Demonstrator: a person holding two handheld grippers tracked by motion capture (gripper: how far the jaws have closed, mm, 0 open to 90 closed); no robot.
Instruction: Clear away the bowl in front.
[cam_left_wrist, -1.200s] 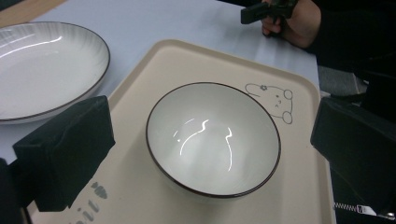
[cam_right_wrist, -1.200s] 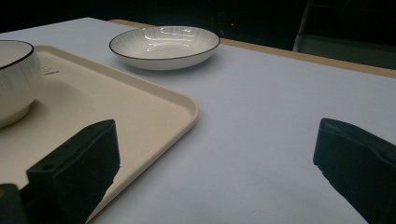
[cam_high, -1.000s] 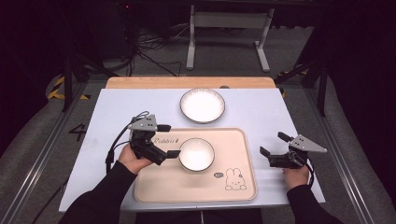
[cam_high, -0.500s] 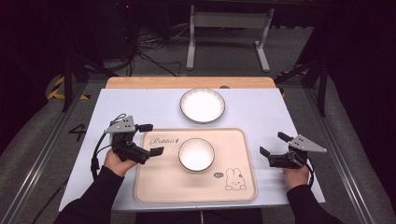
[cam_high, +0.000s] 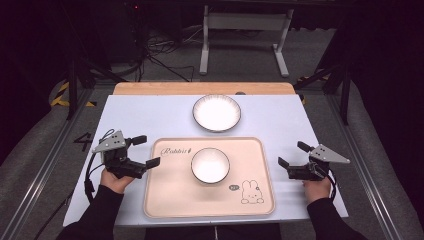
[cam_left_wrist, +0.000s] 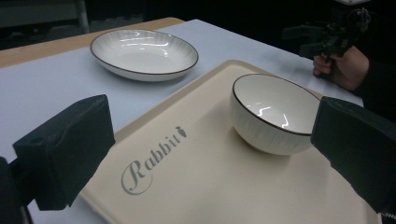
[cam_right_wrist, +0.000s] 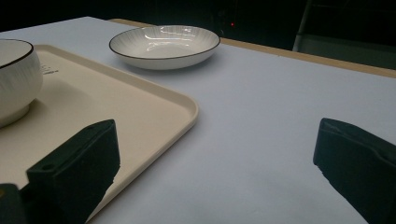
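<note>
My left gripper, jaws spread and empty at the left edge of the cream rectangular plastic tray, points at the small white ceramic bowl mid-tray, nearer than my equally open right gripper.

The high view looks down from above; both gripper views sit low and close, sharing the tray, bowl and plate.
</note>
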